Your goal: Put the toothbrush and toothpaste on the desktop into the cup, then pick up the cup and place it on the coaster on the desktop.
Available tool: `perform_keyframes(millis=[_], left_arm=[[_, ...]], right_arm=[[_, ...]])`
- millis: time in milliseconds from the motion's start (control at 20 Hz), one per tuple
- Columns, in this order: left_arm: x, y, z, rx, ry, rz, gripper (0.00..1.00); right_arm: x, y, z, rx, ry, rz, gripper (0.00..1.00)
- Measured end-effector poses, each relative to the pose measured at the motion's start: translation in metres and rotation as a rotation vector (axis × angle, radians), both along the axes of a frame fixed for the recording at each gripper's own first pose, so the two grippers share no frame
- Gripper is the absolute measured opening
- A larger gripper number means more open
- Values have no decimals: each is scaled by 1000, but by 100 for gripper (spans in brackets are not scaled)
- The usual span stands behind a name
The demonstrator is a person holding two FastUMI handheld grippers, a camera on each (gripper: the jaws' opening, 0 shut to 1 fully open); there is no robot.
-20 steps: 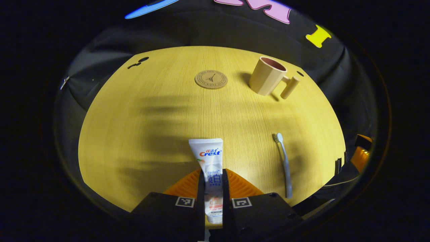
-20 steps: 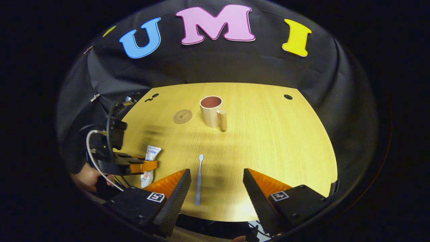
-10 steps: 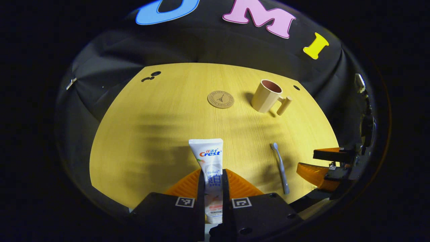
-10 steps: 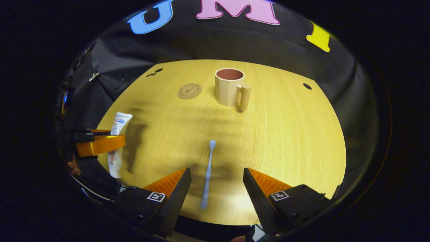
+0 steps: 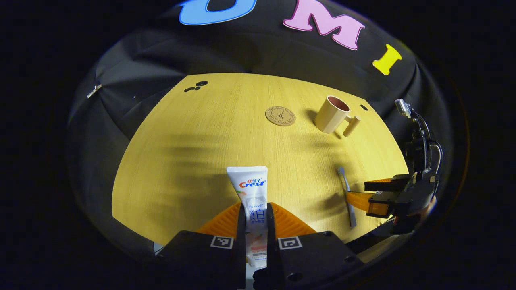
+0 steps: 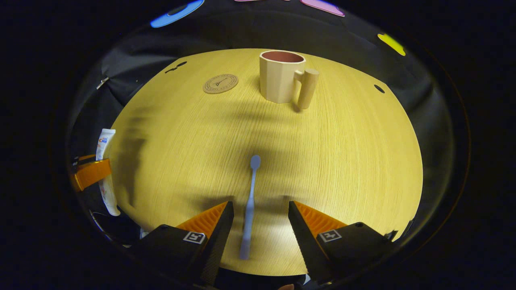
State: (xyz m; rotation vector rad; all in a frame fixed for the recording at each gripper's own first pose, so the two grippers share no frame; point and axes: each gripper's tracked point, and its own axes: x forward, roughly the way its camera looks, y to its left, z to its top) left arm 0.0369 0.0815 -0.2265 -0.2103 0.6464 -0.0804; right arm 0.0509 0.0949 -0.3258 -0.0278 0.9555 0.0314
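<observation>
My left gripper (image 5: 256, 213) is shut on a white toothpaste tube (image 5: 252, 193), held above the near edge of the wooden desktop (image 5: 209, 133); the same tube (image 6: 105, 169) appears at the left of the right gripper view. A pale blue toothbrush (image 6: 250, 201) lies flat on the desktop, its handle between the fingers of my open right gripper (image 6: 258, 217), which hovers low over it. In the left gripper view the toothbrush (image 5: 347, 193) lies beside the right gripper (image 5: 363, 195). The beige cup (image 6: 282, 76) with a peg handle stands upright at the far side, right of the round coaster (image 6: 220, 83).
Black cloth surrounds the desktop on all sides. Small dark holes (image 5: 195, 85) mark the far left of the desktop and another hole (image 6: 379, 88) sits at the far right. The cup (image 5: 334, 116) and coaster (image 5: 280, 115) stand close together at the back.
The left gripper has lifted the toothpaste off the desktop and pulled back. The right gripper has come down and forward so its fingers straddle the toothbrush handle.
</observation>
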Motion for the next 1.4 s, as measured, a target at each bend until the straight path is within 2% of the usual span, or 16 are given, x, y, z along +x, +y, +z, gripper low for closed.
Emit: perform_keyframes(millis=[200, 250, 350, 550, 650, 700, 750, 800, 900, 1000, 1050, 1100, 1150, 1200, 1350, 1400], left_arm=[[-3, 3, -2, 3, 2, 4, 26], [-3, 3, -2, 3, 2, 5, 30], [-3, 4, -3, 5, 3, 8, 26], [-6, 6, -8, 9, 10, 15, 26], [-8, 5, -9, 10, 15, 19, 26], [-9, 5, -11, 10, 17, 20, 26], [-9, 5, -11, 11, 18, 22, 26], [-10, 5, -11, 11, 18, 23, 26], [-12, 5, -12, 14, 18, 27, 26], [-14, 4, -13, 14, 19, 30, 26], [-16, 4, -13, 14, 20, 34, 26], [-17, 4, -13, 14, 19, 37, 26], [-18, 4, -13, 14, 17, 40, 26], [-20, 4, -13, 14, 15, 43, 30], [-25, -2, -8, -1, -6, 32, 30], [-26, -7, -6, -13, -17, 24, 26]], right_arm=[[5, 3, -10, -18, 23, 0, 82], [7, 3, -13, -20, 30, -6, 81], [8, 4, -16, -18, 40, -10, 78], [9, 7, -16, -6, 50, -17, 65], [9, 6, -17, 3, 56, -35, 55], [8, 7, -17, 6, 62, -38, 44], [7, 7, -17, 6, 66, -40, 49], [9, 7, -19, 3, 68, -37, 45], [6, 8, -17, 2, 71, -20, 30], [5, 9, -18, -2, 70, -7, 27], [5, 9, -19, -6, 69, -4, 18], [4, 10, -18, -8, 64, 1, 14], [3, 10, -17, -12, 63, 2, 11], [5, 11, -17, -12, 55, 5, 12], [2, 12, -17, 17, 38, 7, 9], [2, 15, -14, 42, 19, 9, 9]])
